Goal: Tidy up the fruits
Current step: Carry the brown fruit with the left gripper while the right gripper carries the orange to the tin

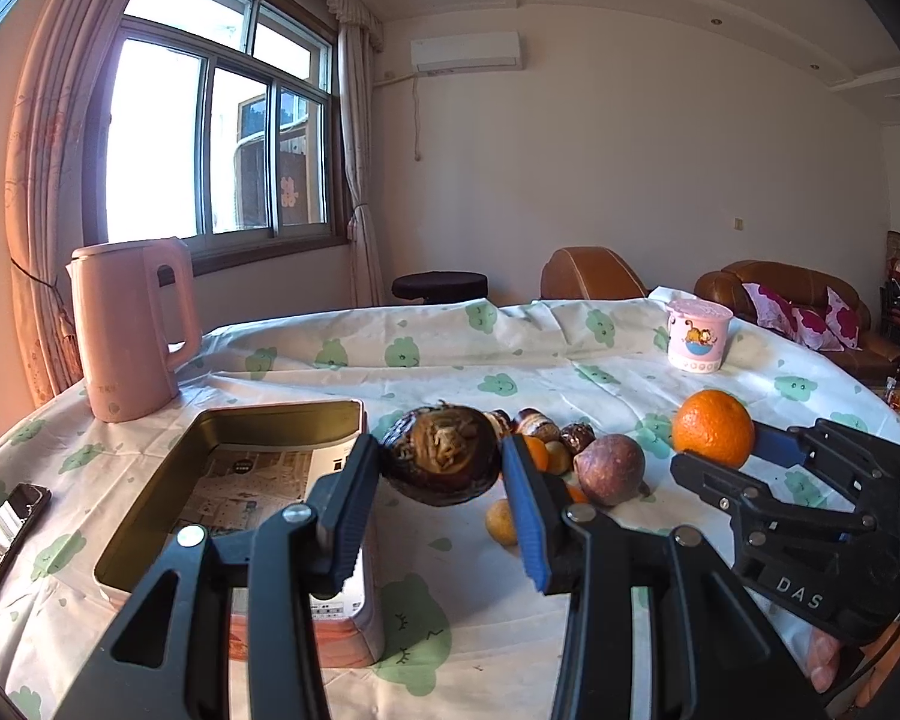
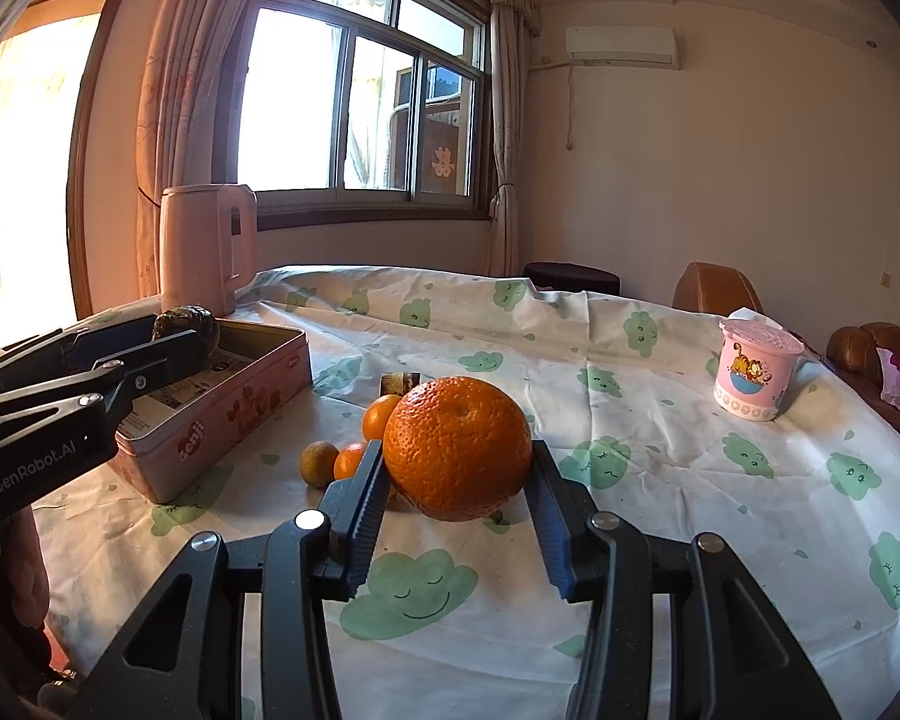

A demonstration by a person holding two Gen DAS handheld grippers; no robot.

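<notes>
My left gripper (image 1: 441, 462) is shut on a dark brown, shrivelled fruit (image 1: 444, 456) and holds it above the table beside the open pink tin box (image 1: 150, 504). In the right wrist view the left gripper (image 2: 180, 333) holds that fruit (image 2: 189, 324) over the tin's (image 2: 222, 420) far end. My right gripper (image 2: 456, 468) is shut on a large orange (image 2: 459, 447), also seen in the left wrist view (image 1: 714, 427). A purple fruit (image 1: 609, 468), small oranges (image 2: 378, 417) and a small yellow fruit (image 2: 319, 462) lie on the tablecloth.
A pink kettle (image 1: 129, 330) stands at the table's far left. A pink cartoon cup (image 2: 753, 375) stands at the far right. A phone (image 1: 3, 534) lies by the left edge. Several dark wrapped pieces (image 1: 540, 423) lie behind the purple fruit.
</notes>
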